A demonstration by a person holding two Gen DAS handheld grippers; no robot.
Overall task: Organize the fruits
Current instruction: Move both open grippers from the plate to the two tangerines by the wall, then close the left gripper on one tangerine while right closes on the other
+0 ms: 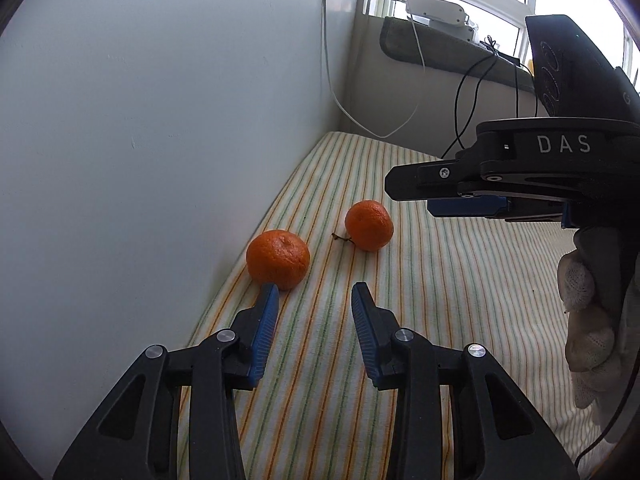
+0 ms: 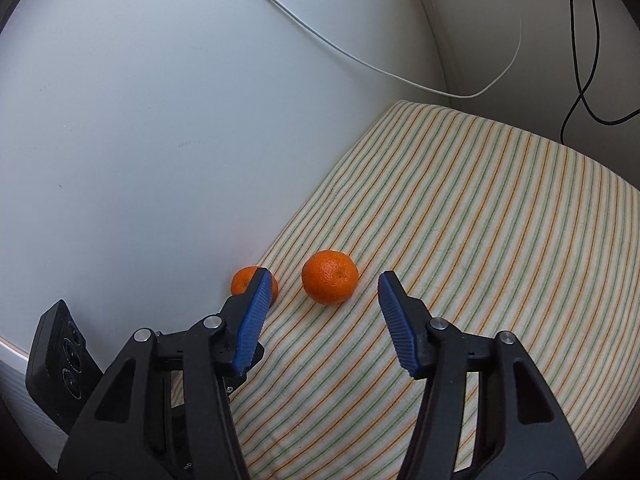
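Note:
Two orange mandarins lie on a striped cloth (image 1: 440, 280) close to a white wall. In the left wrist view, the nearer mandarin (image 1: 278, 258) sits just beyond my left gripper's (image 1: 315, 288) left fingertip; that gripper is open with nothing between its pads. The second mandarin (image 1: 369, 225), with a small stem, lies farther right. My right gripper (image 2: 325, 276) is open, and this mandarin (image 2: 330, 276) shows just beyond its tips, untouched by the blue pads (image 2: 400, 328). The other mandarin (image 2: 244, 280) is partly hidden behind the right gripper's left finger.
A white wall (image 1: 160, 120) borders the cloth on the left. A white cable (image 2: 360, 60) and black cables (image 2: 588, 60) hang at the far corner. A grey padded sill (image 1: 440, 52) lies under a window. A gloved hand (image 1: 588, 320) holds the right gripper.

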